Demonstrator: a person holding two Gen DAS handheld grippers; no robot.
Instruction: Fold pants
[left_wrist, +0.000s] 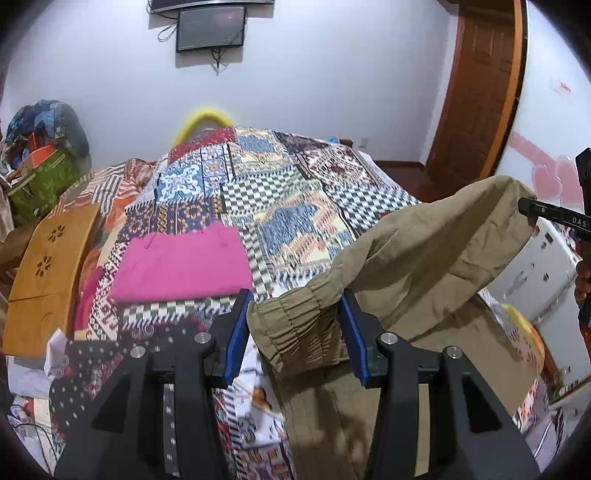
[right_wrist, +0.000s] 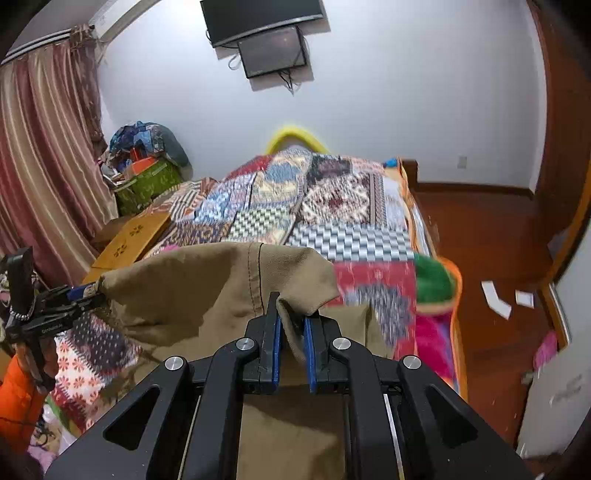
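Note:
Khaki pants (left_wrist: 424, 251) hang in the air between both grippers, above the patchwork quilt (left_wrist: 277, 192) on the bed. In the left wrist view my left gripper (left_wrist: 297, 332) is shut on a bunched, elastic-gathered part of the pants, blue pads on both sides of it. The right gripper's tip (left_wrist: 532, 210) pinches the far end of the cloth at the right edge. In the right wrist view my right gripper (right_wrist: 293, 321) is shut on a thin fold of the pants (right_wrist: 207, 291), which stretch left to the left gripper (right_wrist: 88, 295). The rest of the cloth drapes down below the fingers.
A folded pink garment (left_wrist: 184, 266) lies on the quilt ahead of the left gripper. A wooden board (left_wrist: 48, 266) leans at the bed's left side, with a green box and a pile of things (left_wrist: 40, 184) behind it. Striped curtain (right_wrist: 44, 155) to the left; wooden floor with papers (right_wrist: 495, 299) to the right.

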